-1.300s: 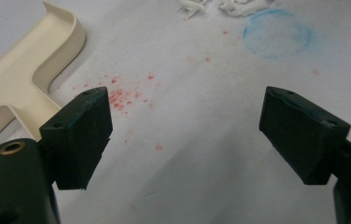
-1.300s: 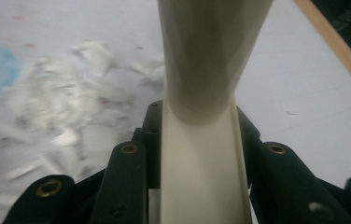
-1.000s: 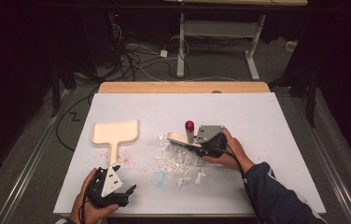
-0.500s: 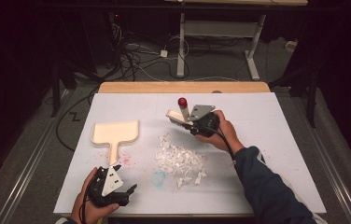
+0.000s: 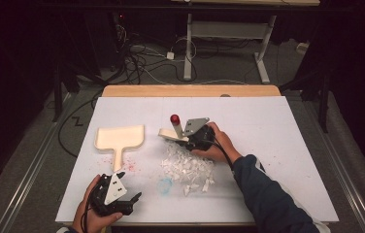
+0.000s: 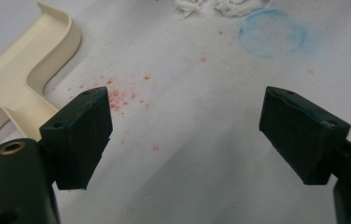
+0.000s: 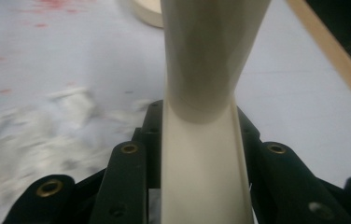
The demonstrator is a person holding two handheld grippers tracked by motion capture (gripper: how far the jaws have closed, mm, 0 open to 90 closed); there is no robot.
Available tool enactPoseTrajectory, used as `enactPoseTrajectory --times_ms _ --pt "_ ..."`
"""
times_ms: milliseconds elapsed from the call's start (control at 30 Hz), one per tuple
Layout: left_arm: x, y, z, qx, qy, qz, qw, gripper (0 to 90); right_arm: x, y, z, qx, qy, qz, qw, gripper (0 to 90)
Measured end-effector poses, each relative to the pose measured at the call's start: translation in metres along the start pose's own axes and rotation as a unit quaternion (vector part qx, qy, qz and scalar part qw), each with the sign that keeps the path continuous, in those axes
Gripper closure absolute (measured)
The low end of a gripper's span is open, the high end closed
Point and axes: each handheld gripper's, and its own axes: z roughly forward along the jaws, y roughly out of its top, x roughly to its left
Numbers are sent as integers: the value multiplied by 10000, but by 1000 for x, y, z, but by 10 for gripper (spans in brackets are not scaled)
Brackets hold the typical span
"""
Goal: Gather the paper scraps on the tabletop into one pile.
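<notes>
Scraps of white paper (image 5: pixel 186 167) lie in a loose heap on the surface (image 5: pixel 277 145), and the work in hand looks like sweeping them into the cream dustpan (image 5: pixel 120 139). Starting at the left, the left gripper (image 5: pixel 131 198) rests low near the front edge with its fingers (image 6: pixel 78 135) spread wide apart and nothing between them; in the left gripper view the dustpan's handle lies just beyond the left finger, not touched, and a scatter of red specks (image 6: pixel 117 95) and a faint blue ring (image 6: pixel 271 32) mark the surface ahead of the fingers. Further right, the right gripper (image 5: pixel 190 141) has its fingers (image 7: pixel 127 186) clamped on the cream handle of a small brush (image 5: pixel 174 131), whose red knob stands up just beyond the fingertips; the right gripper view shows that handle running straight out between the two fingers, with blurred scraps to one side. The heap sits just below and beside those fingers, well apart from the dustpan. My reading is that the main risk lies in the pan being loose: with nothing pinning it, a sweep of scraps against its lip would likely shove it away or let paper slide underneath. A fast stroke could also scatter the light pieces sideways, and the smooth handle might twist in the grip if the brush head drags hard.
</notes>
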Motion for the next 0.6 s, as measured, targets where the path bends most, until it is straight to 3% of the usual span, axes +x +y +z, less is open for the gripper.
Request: enactPoseTrajectory --times_ms 100,233,367,500,600 --pt "-1 -1 -1 9 1 -9 10000 163 8 -4 -10 -89 310 -375 9988 674" --pt "-2 0 -1 7 14 1 10000 163 13 -10 -29 -220 527 -356 9977 675" --pt "-3 0 -2 22 -2 11 10000 163 11 -16 -48 -396 428 -270 9979 675" --pt "-3 0 -2 16 2 11 10000 163 1 -20 -65 -637 135 -79 9978 675" --pt "-3 0 -2 16 5 19 10000 163 -6 -22 -74 -580 -177 58 9981 676"
